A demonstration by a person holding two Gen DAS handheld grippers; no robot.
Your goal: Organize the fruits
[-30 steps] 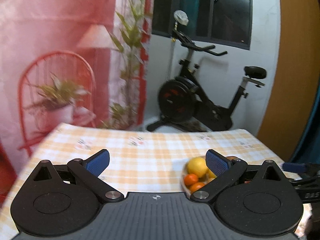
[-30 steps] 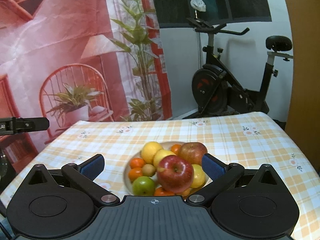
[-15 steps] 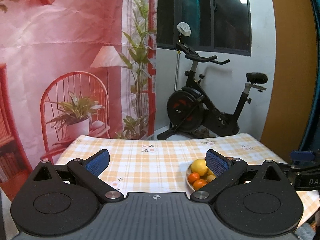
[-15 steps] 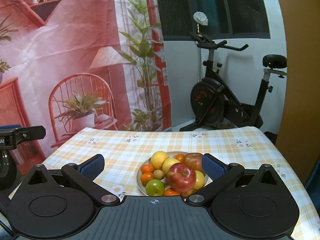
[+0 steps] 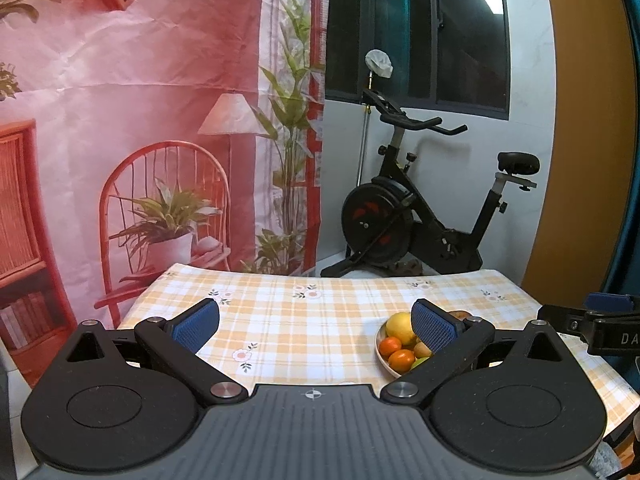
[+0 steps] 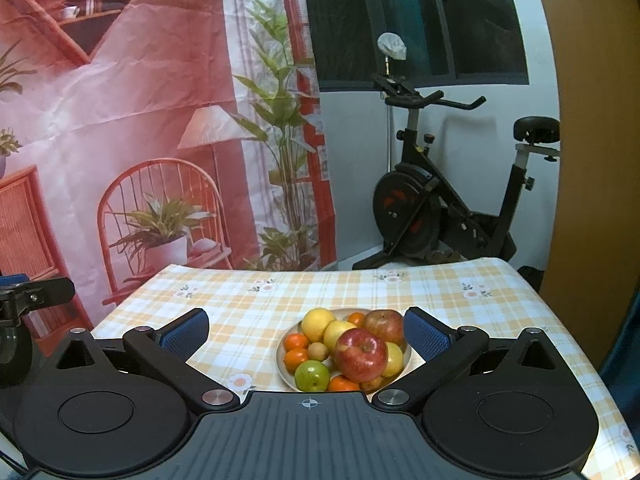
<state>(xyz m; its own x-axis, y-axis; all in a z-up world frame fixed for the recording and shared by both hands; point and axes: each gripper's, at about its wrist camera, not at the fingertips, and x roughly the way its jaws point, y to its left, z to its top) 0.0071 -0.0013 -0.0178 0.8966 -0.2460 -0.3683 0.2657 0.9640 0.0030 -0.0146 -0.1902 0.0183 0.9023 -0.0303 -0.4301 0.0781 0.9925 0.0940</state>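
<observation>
A pale plate (image 6: 285,374) heaped with fruit sits on the checked tablecloth (image 6: 360,292). On it lie a red apple (image 6: 361,354), a second red apple (image 6: 384,326), a green fruit (image 6: 312,375), a yellow citrus (image 6: 318,323), small oranges and a kiwi. My right gripper (image 6: 306,332) is open, held back from the plate with nothing between its fingers. In the left wrist view the plate (image 5: 382,354) lies low right, partly hidden by the right finger. My left gripper (image 5: 316,322) is open and empty over bare cloth, with the right gripper (image 5: 592,320) at the far right edge.
An exercise bike (image 6: 448,208) stands behind the table by a dark window. A printed red backdrop (image 6: 140,140) with a chair and plants hangs at the back left. The tablecloth (image 5: 320,320) left of the plate is bare.
Both grippers have drawn back and risen from the table; the plate of fruit now looks smaller and farther off. The fruit has not moved and both grippers have stayed open.
</observation>
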